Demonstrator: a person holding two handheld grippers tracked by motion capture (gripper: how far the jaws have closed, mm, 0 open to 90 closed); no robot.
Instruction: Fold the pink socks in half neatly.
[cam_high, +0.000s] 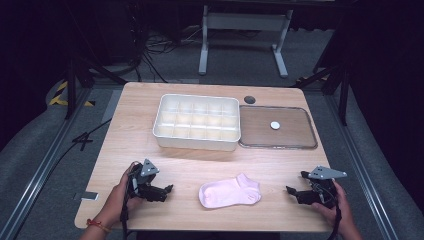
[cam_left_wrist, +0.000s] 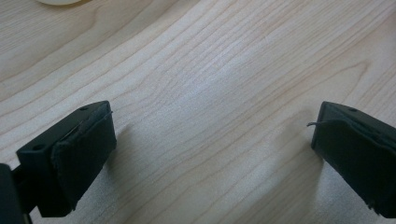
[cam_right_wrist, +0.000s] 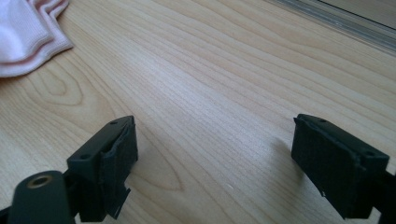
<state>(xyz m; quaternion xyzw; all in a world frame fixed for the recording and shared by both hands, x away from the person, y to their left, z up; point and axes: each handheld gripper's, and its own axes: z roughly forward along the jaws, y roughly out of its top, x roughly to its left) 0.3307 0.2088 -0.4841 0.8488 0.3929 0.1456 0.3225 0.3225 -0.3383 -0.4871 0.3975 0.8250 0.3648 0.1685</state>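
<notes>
Both pairs of jaws stand wide apart with nothing between them; we hold the left gripper (cam_high: 167, 189) near the front left corner of the table (cam_high: 125, 145) and the right gripper (cam_high: 291, 190) near its front right corner, each low over the wood and turned inward toward the middle. Along the left gripper (cam_left_wrist: 212, 140) we see bare wood grain between its two black pads, and the pale edge of a white thing at the top left, too little of it to name; along the right gripper (cam_right_wrist: 212, 158) we see bare wood again, with a corner of the pink sock (cam_right_wrist: 25, 32) at the upper left, well clear of the jaws.

Our pink sock (cam_high: 230, 192) lies flat close to the front edge of the table, about midway between our two grippers and touching neither; its cuff end points toward the right gripper and its toe toward the left.

Toward the back edge sits a white tray (cam_high: 165, 136) divided into many small compartments, all of them looking empty from the high view; just beside it on its right lies a clear flat lid (cam_high: 295, 141) with a small white disc (cam_high: 275, 125) on it; a dark round spot (cam_high: 249, 99) marks the table just behind the lid's left corner.
</notes>
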